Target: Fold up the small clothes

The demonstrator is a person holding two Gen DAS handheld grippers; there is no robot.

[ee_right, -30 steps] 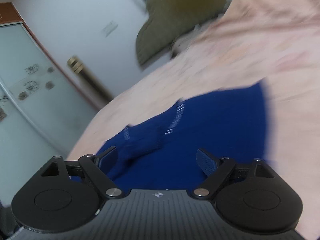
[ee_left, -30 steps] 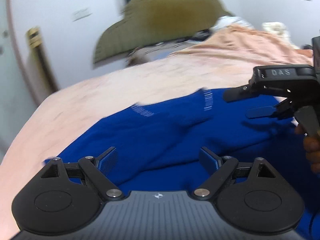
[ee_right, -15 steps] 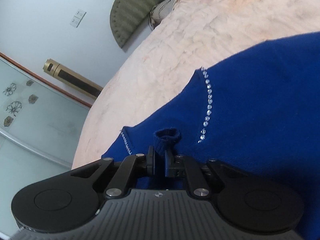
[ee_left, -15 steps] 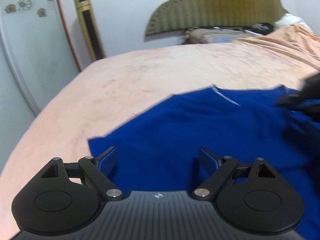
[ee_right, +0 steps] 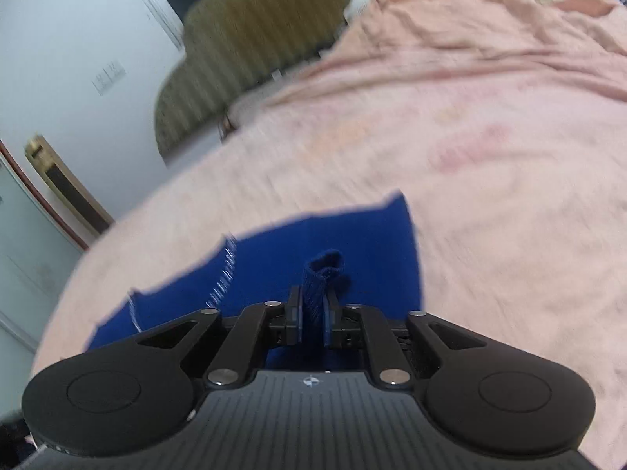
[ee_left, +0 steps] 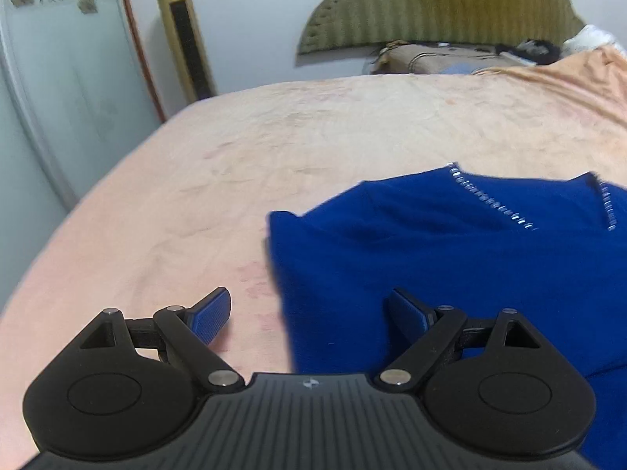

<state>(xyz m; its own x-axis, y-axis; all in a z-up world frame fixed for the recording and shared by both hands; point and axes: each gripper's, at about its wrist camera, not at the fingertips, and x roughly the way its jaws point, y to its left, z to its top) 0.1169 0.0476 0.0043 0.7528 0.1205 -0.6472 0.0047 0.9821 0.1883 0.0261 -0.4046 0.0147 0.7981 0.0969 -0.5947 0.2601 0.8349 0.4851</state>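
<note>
A royal blue garment [ee_left: 450, 254] with a rhinestone-trimmed neckline [ee_left: 490, 203] lies on the peach bedspread [ee_left: 274, 149]. My left gripper [ee_left: 309, 313] is open and holds nothing. It hangs low over the garment's left edge, with its left finger above bare bedspread and its right finger above blue cloth. In the right wrist view the garment [ee_right: 352, 235] is blurred by motion. My right gripper [ee_right: 313, 313] has a raised fold of the blue cloth [ee_right: 323, 270] pinched between its pads, and its jaws are opening slightly.
An olive padded headboard [ee_left: 431, 4] and a pillow with clutter [ee_left: 450, 56] sit at the far end of the bed. A gold tower fan [ee_left: 184, 39] and a frosted glass door [ee_left: 47, 98] stand at the left. Bunched peach bedding [ee_right: 490, 19] rises at the far right.
My right gripper went from open to closed on a fold of the blue garment and then swung with it. My left gripper, still open, slid left to the garment's left edge.
</note>
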